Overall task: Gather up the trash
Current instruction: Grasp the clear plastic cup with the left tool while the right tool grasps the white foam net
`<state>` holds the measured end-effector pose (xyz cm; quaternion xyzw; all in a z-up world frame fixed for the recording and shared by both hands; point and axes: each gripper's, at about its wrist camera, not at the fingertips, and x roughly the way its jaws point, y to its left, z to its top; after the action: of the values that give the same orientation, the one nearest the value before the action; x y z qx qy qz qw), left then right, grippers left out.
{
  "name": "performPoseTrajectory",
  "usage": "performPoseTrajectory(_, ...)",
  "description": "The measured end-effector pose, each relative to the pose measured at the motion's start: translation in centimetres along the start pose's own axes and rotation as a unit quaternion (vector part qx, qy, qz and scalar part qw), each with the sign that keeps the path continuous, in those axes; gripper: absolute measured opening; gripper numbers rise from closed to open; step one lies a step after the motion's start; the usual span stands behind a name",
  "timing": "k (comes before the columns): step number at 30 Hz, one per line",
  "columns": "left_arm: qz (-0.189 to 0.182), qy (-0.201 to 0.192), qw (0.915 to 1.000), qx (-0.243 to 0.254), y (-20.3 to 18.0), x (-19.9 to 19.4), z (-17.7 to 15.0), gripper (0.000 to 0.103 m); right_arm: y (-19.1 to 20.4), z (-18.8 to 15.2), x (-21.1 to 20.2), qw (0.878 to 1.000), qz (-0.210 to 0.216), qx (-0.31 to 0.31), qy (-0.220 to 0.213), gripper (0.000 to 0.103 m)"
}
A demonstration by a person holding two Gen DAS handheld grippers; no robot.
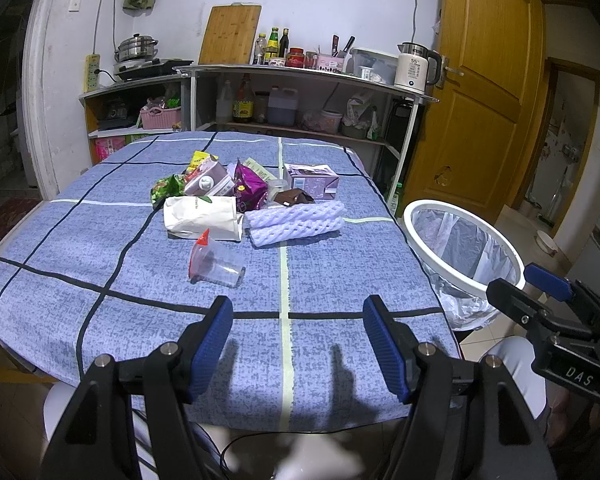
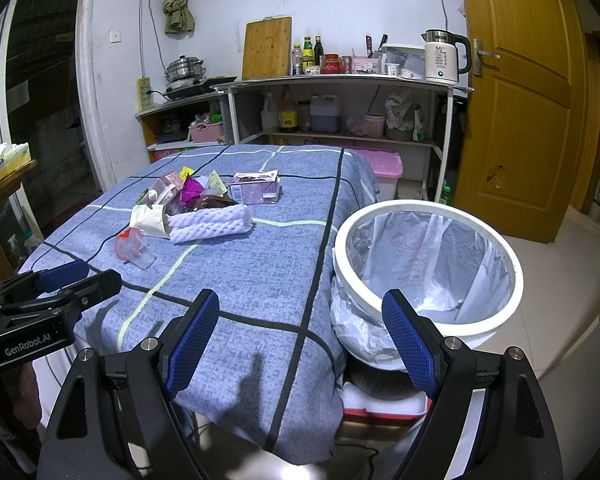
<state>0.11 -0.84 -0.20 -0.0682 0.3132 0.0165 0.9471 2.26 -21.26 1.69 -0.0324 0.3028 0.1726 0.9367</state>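
Trash lies heaped near the middle of the table (image 1: 100, 264), toward its far edge, on a blue checked cloth. In the heap: a white paper bag (image 1: 202, 216), a roll of white foam netting (image 1: 296, 220) touching the bag's right end, a purple carton (image 1: 312, 181) behind the netting, a purple foil wrapper (image 1: 250, 186), a green wrapper (image 1: 166, 189) at the left, and a second carton (image 1: 208, 184) lying tilted. A clear plastic cup (image 1: 218, 266) with a red lid lies on its side, apart from the heap and nearer the table's front edge.

Off the table's right edge stands a white bin (image 2: 428, 264) lined with a clear bag. Shelves with bottles, a kettle (image 1: 414, 66) and a cutting board (image 1: 230, 34) stand beyond the far edge, and a wooden door (image 1: 488, 80) is to the right.

Both grippers hover over the front edge with nothing between their pads. The left gripper (image 1: 298, 344) is spread wide; the cup lies ahead of its left finger, well apart. The right gripper (image 2: 300, 344) is also spread wide, its right finger in front of the bin's rim.
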Motion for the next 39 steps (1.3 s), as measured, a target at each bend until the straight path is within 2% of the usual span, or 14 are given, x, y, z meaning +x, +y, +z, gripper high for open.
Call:
performPoseTrajectory(5,0.001,0.002,1.0000,-0.002,-0.4,0.0,-0.1,0.069,0.1,0.1,-0.1,1.000,0.002,-0.002,0.001,0.084)
performPoseTrajectory(12,0.008,0.006,0.9999,-0.013,1.4,0.9,0.0,0.069,0.4,0.4,0.8,1.000,0.011,-0.008,0.007,0.084)
performPoseTrajectory(15,0.023,0.010,0.9996,-0.009,1.9,1.7,0.0,0.070,0.7,0.6,1.4,1.000,0.016,-0.014,0.006,0.084)
performPoseTrajectory(19,0.027,0.015,0.9994,-0.017,3.2,2.7,0.2,0.076,1.2,1.1,2.2,0.999,0.023,-0.021,0.005,0.084)
performPoseTrajectory(28,0.057,0.027,0.9980,-0.010,5.5,5.8,1.2,0.079,2.7,2.9,5.4,0.997,0.059,-0.044,0.014,0.084)
performPoseTrajectory(33,0.053,0.039,0.9978,0.003,5.7,7.4,1.4,0.079,3.7,4.3,8.5,0.994,0.082,-0.064,0.029,0.084)
performPoseTrajectory(39,0.050,0.052,0.9974,0.003,6.1,8.6,1.5,0.059,4.4,6.5,12.5,0.990,0.107,-0.079,0.053,0.084)
